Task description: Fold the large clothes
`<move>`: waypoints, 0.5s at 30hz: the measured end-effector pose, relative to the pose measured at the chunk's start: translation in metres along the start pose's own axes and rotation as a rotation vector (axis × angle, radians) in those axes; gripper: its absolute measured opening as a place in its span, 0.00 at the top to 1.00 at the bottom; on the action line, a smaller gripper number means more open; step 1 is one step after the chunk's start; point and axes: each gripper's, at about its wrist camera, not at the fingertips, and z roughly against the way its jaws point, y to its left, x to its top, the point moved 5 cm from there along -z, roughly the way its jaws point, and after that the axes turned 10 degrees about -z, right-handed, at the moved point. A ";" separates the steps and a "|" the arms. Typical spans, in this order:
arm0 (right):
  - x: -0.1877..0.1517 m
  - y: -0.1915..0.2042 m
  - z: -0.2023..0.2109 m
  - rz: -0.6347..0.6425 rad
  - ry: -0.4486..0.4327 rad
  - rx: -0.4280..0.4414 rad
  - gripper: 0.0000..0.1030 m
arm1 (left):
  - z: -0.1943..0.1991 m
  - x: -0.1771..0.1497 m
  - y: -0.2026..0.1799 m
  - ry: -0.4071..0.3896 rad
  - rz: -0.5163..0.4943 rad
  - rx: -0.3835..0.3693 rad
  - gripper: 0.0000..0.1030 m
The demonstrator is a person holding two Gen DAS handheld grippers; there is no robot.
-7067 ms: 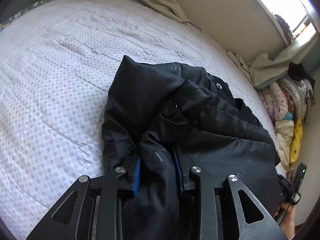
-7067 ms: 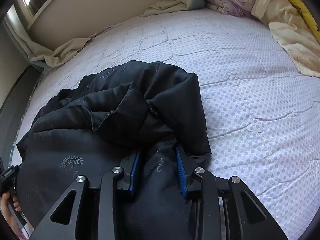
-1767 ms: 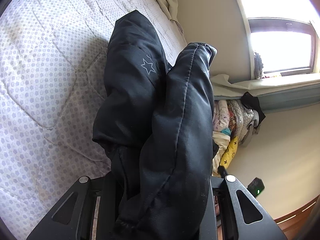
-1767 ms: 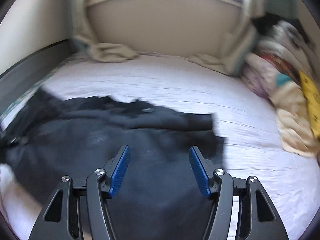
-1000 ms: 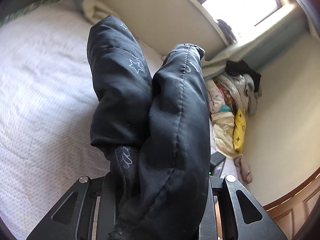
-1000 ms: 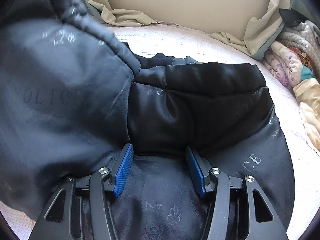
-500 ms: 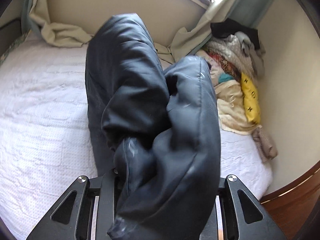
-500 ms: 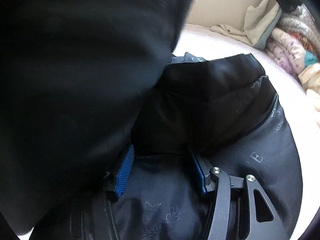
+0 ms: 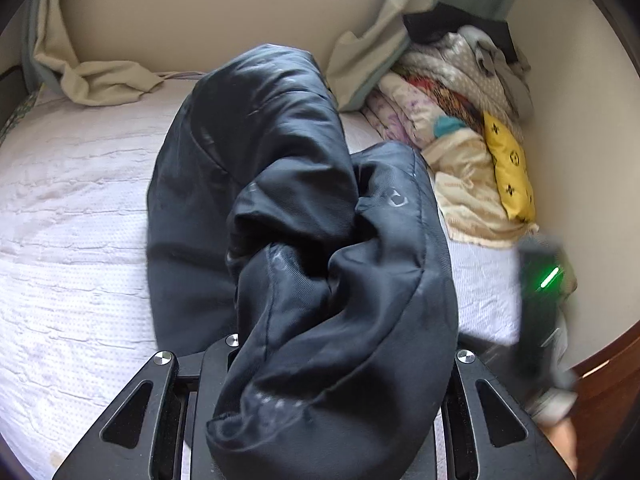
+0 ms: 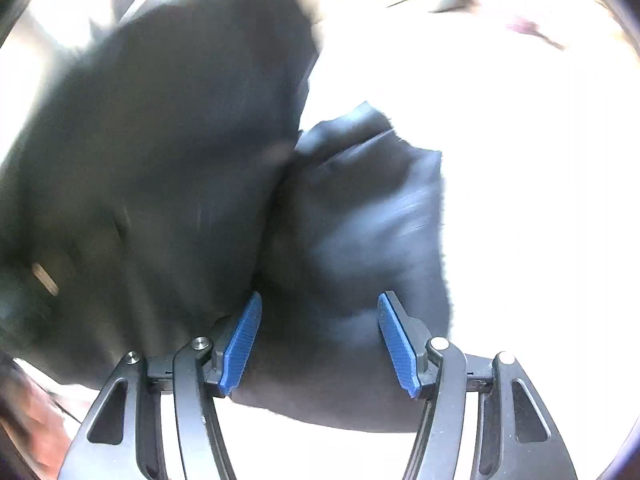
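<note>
A black padded jacket [image 9: 304, 240] hangs bunched over my left gripper [image 9: 320, 364], which is shut on it and holds it above the white bed [image 9: 72, 240]. The jacket hides the left fingers. In the right wrist view the jacket [image 10: 168, 168] fills the left and middle, blurred. My right gripper [image 10: 320, 340] has its blue pads [image 10: 242, 344] set wide apart, with a thick fold of the jacket lying between them. The frame does not show whether the pads press on the fold.
A pile of folded blankets and a yellow cushion [image 9: 508, 164] lies at the bed's far right against the wall. A beige curtain [image 9: 104, 80] drapes onto the bed's far edge. The right gripper's body with a green light [image 9: 544, 280] shows at right.
My left gripper has swung the jacket further toward the bed's right side. The right wrist view has turned and blurred, and the bed now looks washed out white.
</note>
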 end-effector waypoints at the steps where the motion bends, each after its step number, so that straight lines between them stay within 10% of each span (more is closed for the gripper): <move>1: 0.011 -0.013 0.016 -0.053 -0.045 0.012 0.41 | -0.006 -0.002 -0.009 0.006 -0.021 0.007 0.67; 10: 0.057 -0.058 0.098 -0.190 -0.326 0.101 0.41 | -0.066 -0.039 -0.081 0.053 -0.247 0.094 0.58; 15: 0.060 -0.030 0.089 -0.094 -0.286 0.208 0.41 | -0.078 -0.055 -0.107 0.020 -0.353 0.129 0.33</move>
